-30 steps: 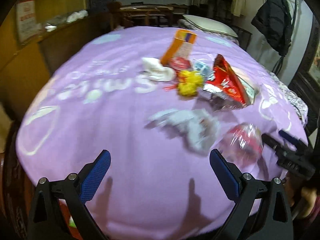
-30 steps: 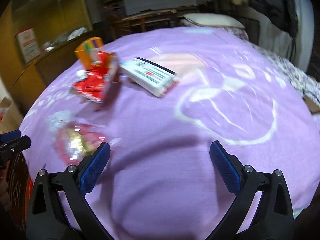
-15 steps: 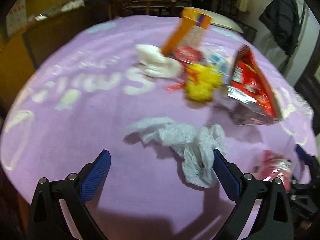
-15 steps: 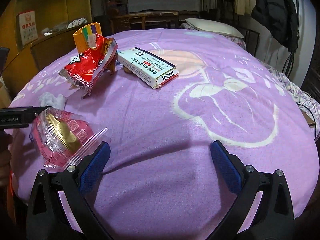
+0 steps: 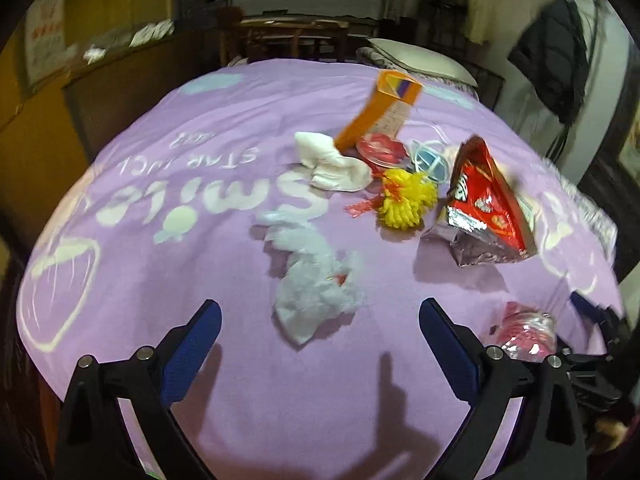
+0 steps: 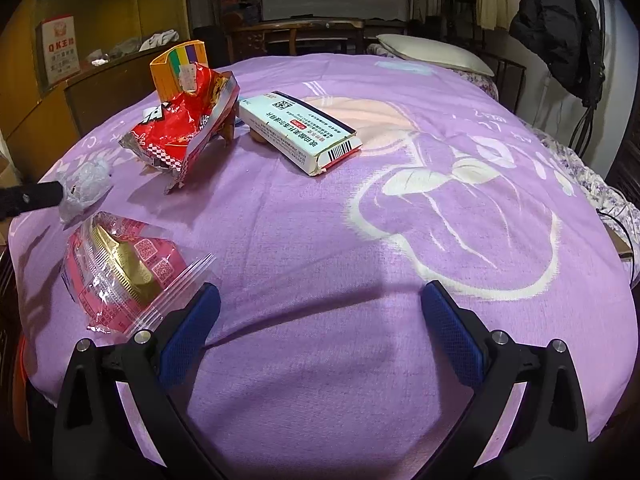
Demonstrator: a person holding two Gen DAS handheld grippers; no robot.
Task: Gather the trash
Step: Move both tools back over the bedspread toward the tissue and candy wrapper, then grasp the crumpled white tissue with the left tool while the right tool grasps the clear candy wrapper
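Left gripper (image 5: 320,336) now nearer crumpled plastic (image 5: 312,284) — both grippers' jaws wide, empty.

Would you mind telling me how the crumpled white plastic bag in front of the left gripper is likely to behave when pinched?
The crumpled white plastic bag looks thin and wrinkled, so it probably collapses floppily between the fingers. It likely weighs almost nothing. Being loosely bunched, part may trail or unfold when lifted.

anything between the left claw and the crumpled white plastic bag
Nothing: in the left wrist view only bare purple bedsheet separates the open left claw from the crumpled white plastic bag.
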